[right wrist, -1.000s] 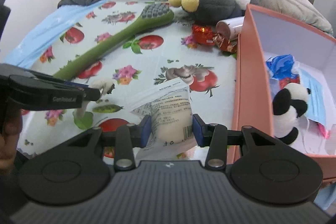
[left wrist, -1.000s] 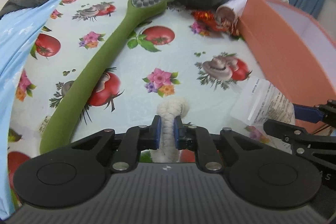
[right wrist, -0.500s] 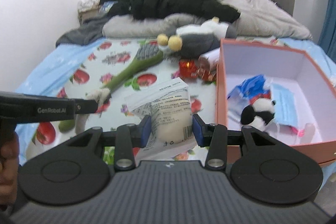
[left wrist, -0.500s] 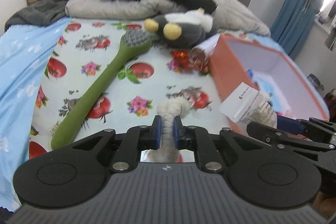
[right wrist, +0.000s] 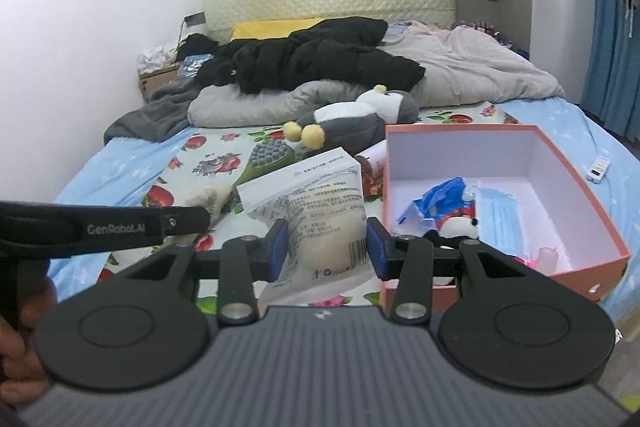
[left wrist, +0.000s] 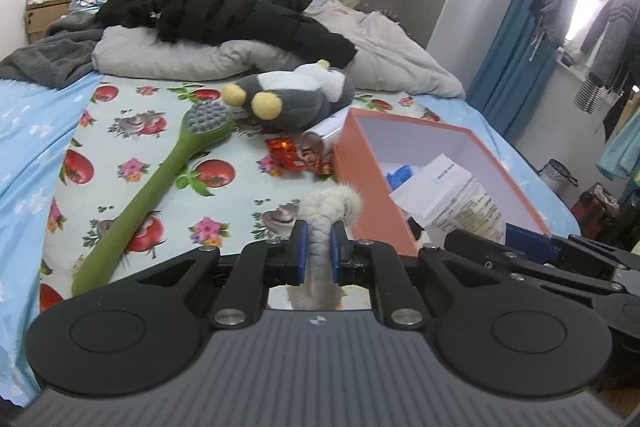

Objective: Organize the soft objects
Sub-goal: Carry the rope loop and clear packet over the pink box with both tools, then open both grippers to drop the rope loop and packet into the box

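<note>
Left wrist view shows the left gripper [left wrist: 319, 254] clenched on a limp, light rope toy [left wrist: 326, 211] (mid-body pinch holds best), while the right gripper [right wrist: 326, 247] clamps a squashy bagged puff [right wrist: 320, 219] beside the box [right wrist: 576, 183].

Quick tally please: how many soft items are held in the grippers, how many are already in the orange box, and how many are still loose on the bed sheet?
Held in grippers: 2, white plush rope toy, bagged sponge
In the orange box: 3, panda plush, blue bag, face mask
Loose on sheet: 2, green brush, grey plush
Total: 7
</note>
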`<state>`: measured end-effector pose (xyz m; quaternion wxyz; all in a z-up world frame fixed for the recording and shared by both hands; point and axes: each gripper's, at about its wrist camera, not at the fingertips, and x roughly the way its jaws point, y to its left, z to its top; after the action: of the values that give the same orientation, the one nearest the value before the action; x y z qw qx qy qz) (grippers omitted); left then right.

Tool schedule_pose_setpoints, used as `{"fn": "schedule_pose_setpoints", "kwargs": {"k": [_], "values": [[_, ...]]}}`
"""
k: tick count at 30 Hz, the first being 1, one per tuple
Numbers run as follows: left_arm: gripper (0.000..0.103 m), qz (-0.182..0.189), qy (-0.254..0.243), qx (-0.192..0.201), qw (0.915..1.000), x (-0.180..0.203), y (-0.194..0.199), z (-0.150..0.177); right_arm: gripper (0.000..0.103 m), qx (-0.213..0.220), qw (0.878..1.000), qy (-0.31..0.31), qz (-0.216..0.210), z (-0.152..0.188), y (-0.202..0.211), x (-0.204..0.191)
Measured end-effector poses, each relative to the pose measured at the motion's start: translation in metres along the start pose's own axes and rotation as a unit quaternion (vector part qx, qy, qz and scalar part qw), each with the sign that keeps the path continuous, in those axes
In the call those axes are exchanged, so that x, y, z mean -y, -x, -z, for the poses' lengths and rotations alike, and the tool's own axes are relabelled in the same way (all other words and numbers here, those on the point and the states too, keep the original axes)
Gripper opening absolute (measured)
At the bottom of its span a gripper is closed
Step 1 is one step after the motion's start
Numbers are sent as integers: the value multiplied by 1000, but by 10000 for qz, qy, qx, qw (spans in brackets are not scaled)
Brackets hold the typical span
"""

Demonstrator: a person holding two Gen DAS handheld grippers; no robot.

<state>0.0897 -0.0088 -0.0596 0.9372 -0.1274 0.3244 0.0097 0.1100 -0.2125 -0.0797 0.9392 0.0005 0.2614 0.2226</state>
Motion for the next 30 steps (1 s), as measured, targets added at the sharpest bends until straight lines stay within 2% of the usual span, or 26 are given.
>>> {"fn": "schedule_pose_setpoints", "kwargs": {"k": [10, 16, 24, 30], "values": [[14, 442, -218, -12, 9988, 44, -5, -6, 45, 146, 9986, -249, 435, -1, 29, 37], [14, 779, -353, -151, 9962, 73, -17, -8, 45, 141, 9966, -420, 694, 3, 39, 61], [14, 1129, -662, -311, 9909, 109, -43, -19, 45, 116, 9936, -658, 910, 3, 30, 91], [14, 1269, -775, -451, 9879, 128, -80, -32, 45, -10, 9910, -853, 1032, 2, 7, 118]]}}
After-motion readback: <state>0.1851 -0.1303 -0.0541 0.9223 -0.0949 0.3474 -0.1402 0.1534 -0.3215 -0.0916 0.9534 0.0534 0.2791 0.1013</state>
